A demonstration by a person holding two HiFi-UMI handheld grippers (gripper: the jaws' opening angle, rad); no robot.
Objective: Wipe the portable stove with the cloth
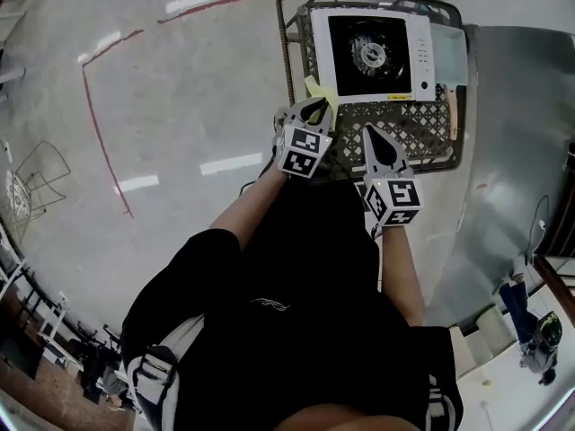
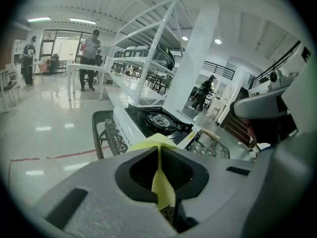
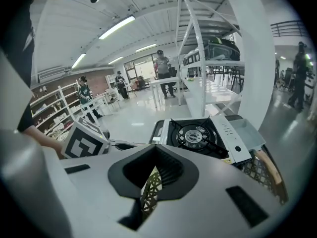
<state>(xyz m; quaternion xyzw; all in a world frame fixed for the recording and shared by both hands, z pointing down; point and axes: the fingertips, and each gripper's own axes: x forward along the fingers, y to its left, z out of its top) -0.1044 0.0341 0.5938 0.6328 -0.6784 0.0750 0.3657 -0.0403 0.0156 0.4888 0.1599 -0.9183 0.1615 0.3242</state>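
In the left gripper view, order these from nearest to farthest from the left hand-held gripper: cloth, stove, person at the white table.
1. Cloth, clamped in the jaws of the left hand-held gripper.
2. Stove, just ahead, centre.
3. Person, far back, upper left.

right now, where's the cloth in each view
Head view: the cloth is upper centre, at the tips of the left gripper, just left of the stove.
Left gripper view: low centre, a yellow strip pinched between the jaws, which are shut on it.
Right gripper view: not in it.
Shared landmark: the stove in its basket, ahead of both grippers in every view.
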